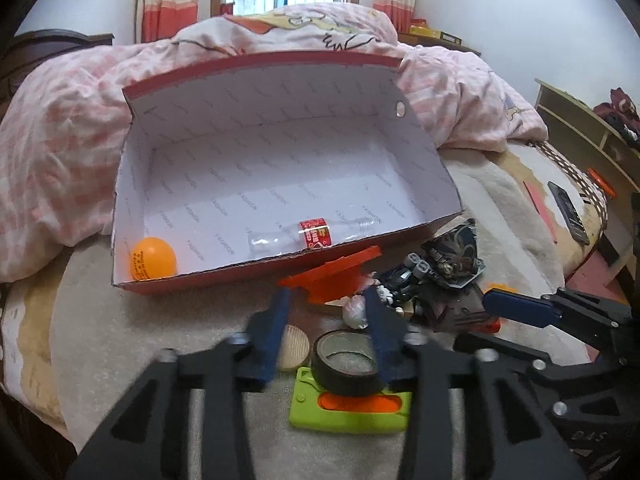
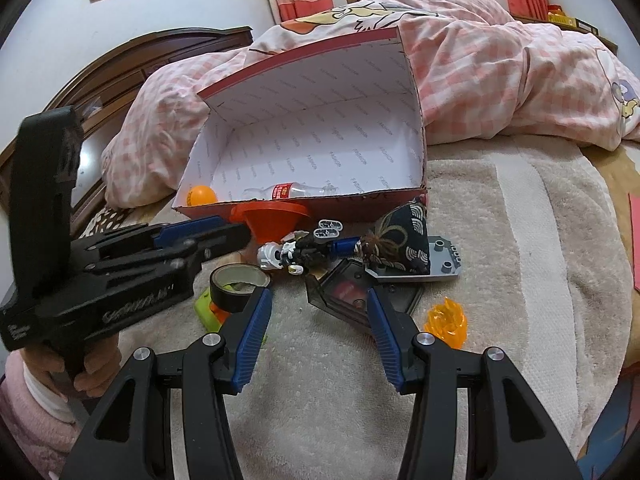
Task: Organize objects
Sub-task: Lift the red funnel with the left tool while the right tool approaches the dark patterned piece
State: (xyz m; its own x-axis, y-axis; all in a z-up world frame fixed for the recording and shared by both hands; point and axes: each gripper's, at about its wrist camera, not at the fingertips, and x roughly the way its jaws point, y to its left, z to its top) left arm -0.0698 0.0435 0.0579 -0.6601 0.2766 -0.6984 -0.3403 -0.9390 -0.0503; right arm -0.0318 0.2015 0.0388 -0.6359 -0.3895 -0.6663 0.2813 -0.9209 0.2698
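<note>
A red box with a white lining (image 1: 168, 184) (image 2: 416, 152) lies open on the bed. Inside it are an orange ball (image 1: 154, 258) (image 2: 202, 195) and a clear bottle with a red label (image 1: 312, 234) (image 2: 288, 191). In front of the box lie an orange funnel (image 1: 336, 272) (image 2: 272, 218), a black tape roll (image 1: 344, 380) (image 2: 230, 296) on a green tool (image 1: 348, 412), a toy robot figure (image 2: 288, 256) and a dark patterned pouch (image 2: 404, 236). My left gripper (image 1: 326, 304) (image 2: 236, 236) is open just short of the funnel, holding nothing. My right gripper (image 2: 318, 294) (image 1: 516, 306) is open over bare blanket.
A dark translucent case (image 2: 352, 292), a grey studded plate (image 2: 440, 260) and an orange flame piece (image 2: 446, 322) lie to the right. A pink checked quilt (image 1: 60, 140) is heaped behind the box. A remote (image 1: 570, 212) lies at the far right. A hand (image 2: 92, 372) holds the left gripper.
</note>
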